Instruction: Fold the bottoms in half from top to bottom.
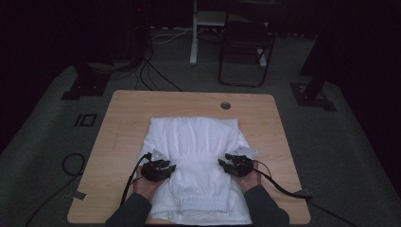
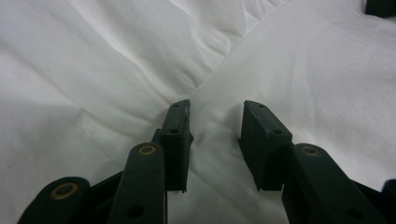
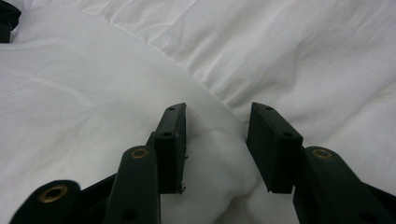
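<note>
Standing at the near edge of the bench [image 1: 118, 113], closest to me are the person's two forearms in dark sleeves, coming in at about 6 o'clock. Each hand holds a set of tongs, and both are planted on a white garment [image 1: 194, 142], some kind of folded clothing with an elastic cuff or waistband hanging toward the near edge.

The left tongs [image 1: 171, 167] sit at roughly 8 o'clock on the cloth, the right tongs [image 1: 222, 163] at roughly 4 o'clock, with a strip of fabric between them. They point in toward each other across the garment.

From the left gripper view, the left tongs [image 2: 215, 128] have their jaws partway apart with a small ridge of white fabric bunched up between them. The cloth touches the inner faces, so I'd call that pinching a fold. Same story in the right gripper view: the right tongs [image 3: 217, 133] have a puffed-up hump of fabric sitting between the jaws, gripped on both sides.

Further out, the garment spreads toward 12 o'clock and stops short of the far edge. Just past it there's a round cable hole [image 1: 225, 105] in the bench at about 1 o'clock. Beyond that it's dark floor, cables and a chair [image 1: 246, 42].
</note>
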Available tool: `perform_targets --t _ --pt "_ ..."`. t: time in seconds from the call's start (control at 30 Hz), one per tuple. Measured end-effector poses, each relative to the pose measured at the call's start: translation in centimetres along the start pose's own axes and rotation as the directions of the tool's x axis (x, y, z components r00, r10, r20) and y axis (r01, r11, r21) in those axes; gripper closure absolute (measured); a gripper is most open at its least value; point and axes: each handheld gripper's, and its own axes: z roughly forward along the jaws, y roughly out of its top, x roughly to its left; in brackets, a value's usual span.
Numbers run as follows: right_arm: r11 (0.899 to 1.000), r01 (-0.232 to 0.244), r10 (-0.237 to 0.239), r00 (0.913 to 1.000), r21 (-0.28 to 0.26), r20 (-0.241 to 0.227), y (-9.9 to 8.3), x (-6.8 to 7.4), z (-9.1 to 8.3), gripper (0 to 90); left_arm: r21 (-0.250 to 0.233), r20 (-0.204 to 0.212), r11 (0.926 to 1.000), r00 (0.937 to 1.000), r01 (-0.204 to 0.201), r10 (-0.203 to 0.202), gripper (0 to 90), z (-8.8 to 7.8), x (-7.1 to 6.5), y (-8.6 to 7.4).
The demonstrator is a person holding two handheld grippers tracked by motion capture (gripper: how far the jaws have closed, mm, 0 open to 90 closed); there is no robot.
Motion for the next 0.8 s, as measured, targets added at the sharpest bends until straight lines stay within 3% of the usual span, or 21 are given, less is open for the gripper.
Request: perform_targets --t 0.07,0.2,0.23,0.27,0.4,0.43,0.5,0.63,0.73,0.8 --pt "1.000 0.006 -0.006 1.0000 0.001 0.003 -0.1 0.2 -0.2 56.5 0.004 -0.005 0.9998 0.9998 -0.018 0.018 60.2 -0.4 0.3 0.7" --pt "1.000 -0.005 0.005 1.0000 -0.001 -0.008 -0.1 0.0 -0.1 56.6 -0.083 -0.082 0.9965 0.9966 -0.005 -0.002 51.2 -1.6 2.2 3.5" --pt "1.000 -0.005 0.005 1.0000 -0.001 -0.008 -0.1 0.0 -0.1 56.6 -0.083 -0.082 0.9965 0.9966 -0.005 -0.002 48.6 -1.6 2.2 3.5" --pt "1.000 -0.014 0.014 0.9998 -0.002 -0.014 -0.1 -0.1 -0.1 56.6 -0.116 -0.130 0.9932 0.9910 0.017 -0.032 45.6 -1.9 3.8 5.4" --pt "1.000 -0.017 0.017 0.9997 -0.003 -0.016 -0.1 -0.1 -0.1 56.6 -0.145 -0.194 0.9874 0.9767 0.063 -0.091 37.7 -0.8 7.4 8.8" --pt "1.000 -0.017 0.017 0.9997 -0.002 -0.016 -0.1 -0.1 -0.1 56.6 -0.139 -0.200 0.9873 0.9743 0.076 -0.104 35.6 -0.1 8.2 9.4" --pt "1.000 -0.016 0.016 0.9997 -0.002 -0.016 -0.1 -0.1 -0.1 56.6 -0.114 -0.249 0.9901 0.9624 0.083 -0.109 32.2 1.5 9.6 10.2" --pt "1.000 -0.012 0.012 0.9998 -0.001 -0.013 -0.1 -0.1 -0.1 56.6 -0.053 -0.292 0.9836 0.9392 0.173 -0.181 27.9 4.4 12.0 10.1" --pt "1.000 -0.011 0.011 0.9998 -0.001 -0.014 -0.1 -0.1 -0.1 56.6 -0.006 -0.285 0.9834 0.9424 0.181 -0.176 25.0 5.8 12.5 9.5" --pt "1.000 -0.012 0.012 0.9998 -0.001 -0.015 -0.1 -0.1 -0.1 56.6 -0.012 -0.280 0.9824 0.9426 0.186 -0.182 23.8 6.1 12.6 9.1"
